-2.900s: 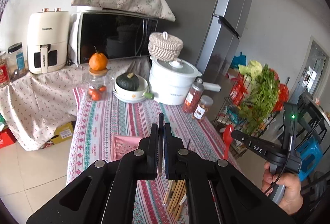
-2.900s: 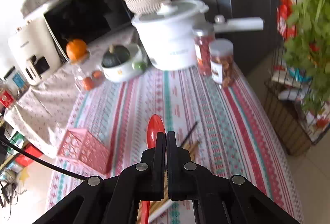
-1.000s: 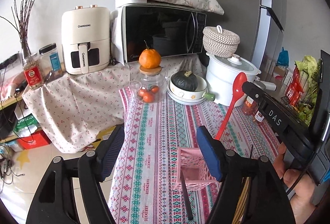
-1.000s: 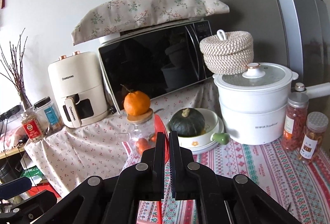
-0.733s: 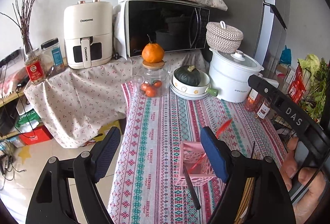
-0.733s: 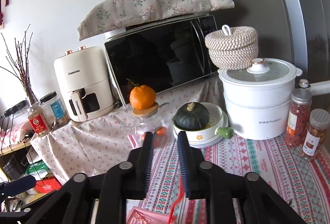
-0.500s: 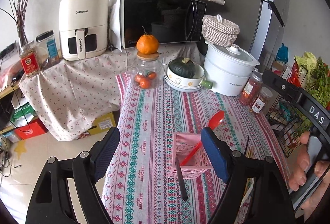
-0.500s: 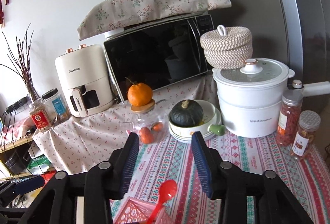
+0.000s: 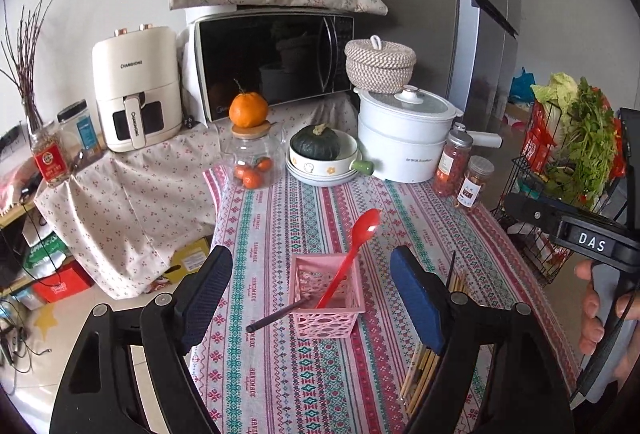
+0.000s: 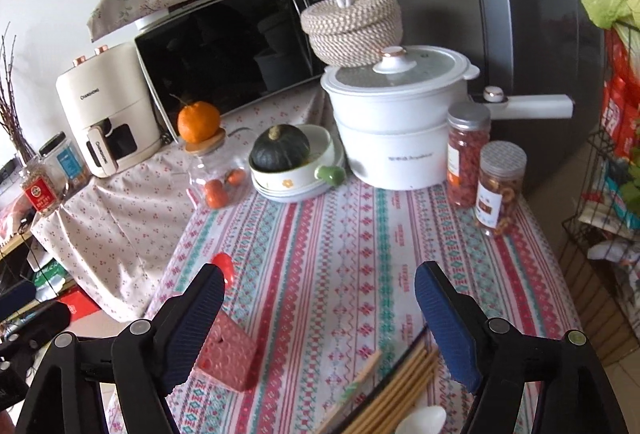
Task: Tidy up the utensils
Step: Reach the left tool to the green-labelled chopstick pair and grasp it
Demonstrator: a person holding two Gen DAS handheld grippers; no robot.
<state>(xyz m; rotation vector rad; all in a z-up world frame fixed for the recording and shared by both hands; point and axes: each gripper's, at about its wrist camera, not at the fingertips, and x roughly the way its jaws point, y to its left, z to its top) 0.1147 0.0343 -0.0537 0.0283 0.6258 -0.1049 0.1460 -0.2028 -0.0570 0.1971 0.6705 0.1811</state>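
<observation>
A pink lattice basket (image 9: 326, 298) stands on the striped tablecloth. In it leans a red spoon (image 9: 356, 258) beside a black-handled utensil (image 9: 276, 316) that pokes out to the left. My left gripper (image 9: 312, 298) is open, and the basket lies beyond and between its blue pads. My right gripper (image 10: 320, 318) is opening its jaws with nothing between them. The basket (image 10: 230, 354) and the red spoon bowl (image 10: 222, 266) sit by its left finger. Wooden chopsticks (image 10: 396, 386) and a white spoon (image 10: 424, 420) lie below its right finger. In the left wrist view a hand holds the right gripper (image 9: 580, 238) at the right edge.
At the table's back stand a glass jar with an orange (image 9: 250, 150), a bowl with a dark squash (image 9: 320, 154), a white pot (image 9: 404, 134) and two snack jars (image 9: 464, 174). A wire rack of greens (image 9: 568, 162) stands right of the table. Chopsticks (image 9: 420, 370) lie near the front edge.
My right gripper has let go of the red spoon, which now rests in the pink basket, and its jaws have spread wide as it drew away to the right. The left gripper shifted slightly.
</observation>
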